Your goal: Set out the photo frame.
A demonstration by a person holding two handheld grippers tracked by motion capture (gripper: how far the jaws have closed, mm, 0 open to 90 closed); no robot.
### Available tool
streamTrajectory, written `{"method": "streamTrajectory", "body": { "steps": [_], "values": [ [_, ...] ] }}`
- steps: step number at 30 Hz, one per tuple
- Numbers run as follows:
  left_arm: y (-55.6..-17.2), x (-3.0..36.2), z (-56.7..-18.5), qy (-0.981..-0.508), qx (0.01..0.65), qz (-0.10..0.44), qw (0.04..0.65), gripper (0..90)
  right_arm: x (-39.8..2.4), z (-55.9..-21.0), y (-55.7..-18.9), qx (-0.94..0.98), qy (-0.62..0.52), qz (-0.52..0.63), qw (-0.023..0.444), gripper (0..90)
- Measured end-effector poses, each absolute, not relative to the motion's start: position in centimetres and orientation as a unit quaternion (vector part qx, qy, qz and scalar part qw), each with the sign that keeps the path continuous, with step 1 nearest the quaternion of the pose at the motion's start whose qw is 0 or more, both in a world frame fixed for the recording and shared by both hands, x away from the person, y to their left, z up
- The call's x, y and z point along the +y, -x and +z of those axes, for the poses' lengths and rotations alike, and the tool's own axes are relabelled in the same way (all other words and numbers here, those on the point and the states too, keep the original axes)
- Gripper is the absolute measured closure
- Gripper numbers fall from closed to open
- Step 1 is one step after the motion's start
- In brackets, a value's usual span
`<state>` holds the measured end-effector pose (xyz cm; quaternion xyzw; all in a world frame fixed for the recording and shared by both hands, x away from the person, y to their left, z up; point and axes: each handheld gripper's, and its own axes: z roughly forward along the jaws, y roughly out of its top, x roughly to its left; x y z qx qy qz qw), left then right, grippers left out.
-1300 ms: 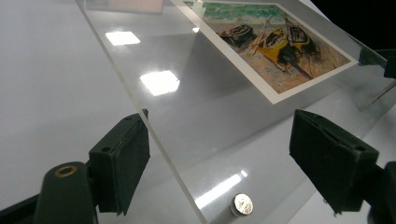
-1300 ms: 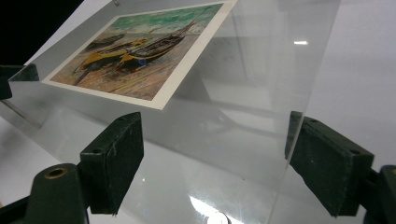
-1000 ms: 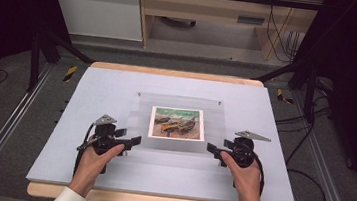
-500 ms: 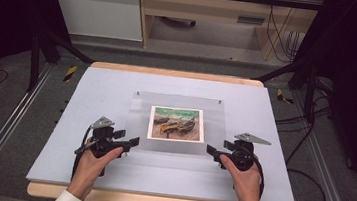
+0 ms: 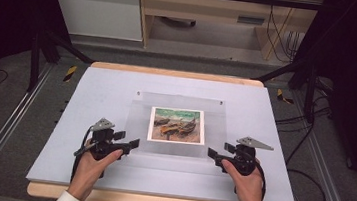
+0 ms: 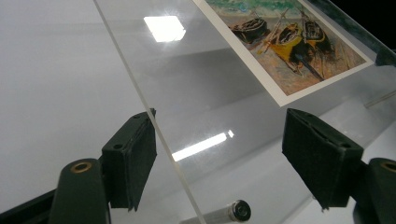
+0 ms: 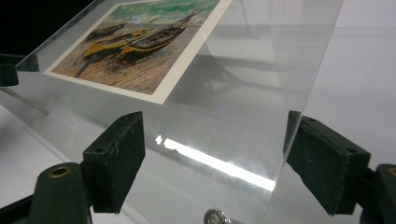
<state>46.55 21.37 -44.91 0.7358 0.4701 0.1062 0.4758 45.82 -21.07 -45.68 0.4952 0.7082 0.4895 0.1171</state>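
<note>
- Left claw [image 5: 126, 140], in my left hand at the near left corner of the clear acrylic panel [image 5: 181, 106]: jaws stand well apart and have just been narrowing a little. The panel's edge runs up between them, close against one pad [image 6: 133, 158]; nothing is clamped.
- Right claw [image 5: 220, 151], at the near right corner: jaws spread wide, the panel's side edge passing just inside one pad [image 7: 322, 161], no grip taken.
- A small metal standoff [image 6: 238, 211] peeks out below the panel near each claw, so I judge the sheet sits raised on posts rather than flat.
- The panel lies mid-table on the pale board [image 5: 107, 88], with a print of beached boats [image 5: 177, 125] at its centre.
- Handling, as I read it: stiff, light, glossy and slippery, quick to scratch or chip at a corner. My best hold is the bare near margin, both corners at once, well clear of the print.
</note>
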Motion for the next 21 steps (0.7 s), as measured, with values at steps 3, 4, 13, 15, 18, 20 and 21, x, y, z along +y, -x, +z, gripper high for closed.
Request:
{"method": "streamTrajectory", "body": {
  "steps": [3,4,13,15,18,20,21],
  "values": [
    [-46.4,21.3,-44.9,-0.734,0.470,0.109,0.477,26.4,-21.0,-45.7,-45.7,0.709,-0.494,0.489,0.120,21.3],
    [-46.4,21.3,-44.9,-0.735,0.469,0.110,0.477,26.4,-21.1,-45.7,-45.6,0.709,-0.493,0.489,0.121,21.4],
    [-45.5,21.3,-44.7,-0.737,0.464,0.127,0.475,29.5,-20.9,-45.5,-44.7,0.717,-0.482,0.485,0.138,22.4],
    [-45.4,21.3,-44.7,-0.737,0.462,0.129,0.475,29.9,-20.9,-45.5,-44.6,0.717,-0.481,0.485,0.141,22.5],
    [-45.1,21.2,-44.7,-0.738,0.459,0.136,0.475,30.1,-20.9,-45.5,-44.3,0.721,-0.476,0.482,0.147,22.9],
    [-45.0,21.3,-44.7,-0.738,0.458,0.138,0.476,30.6,-20.9,-45.5,-44.1,0.722,-0.476,0.480,0.150,23.2],
    [-45.0,21.3,-44.7,-0.738,0.458,0.138,0.476,30.6,-20.9,-45.5,-44.1,0.722,-0.476,0.480,0.150,23.2]
  ]
}}
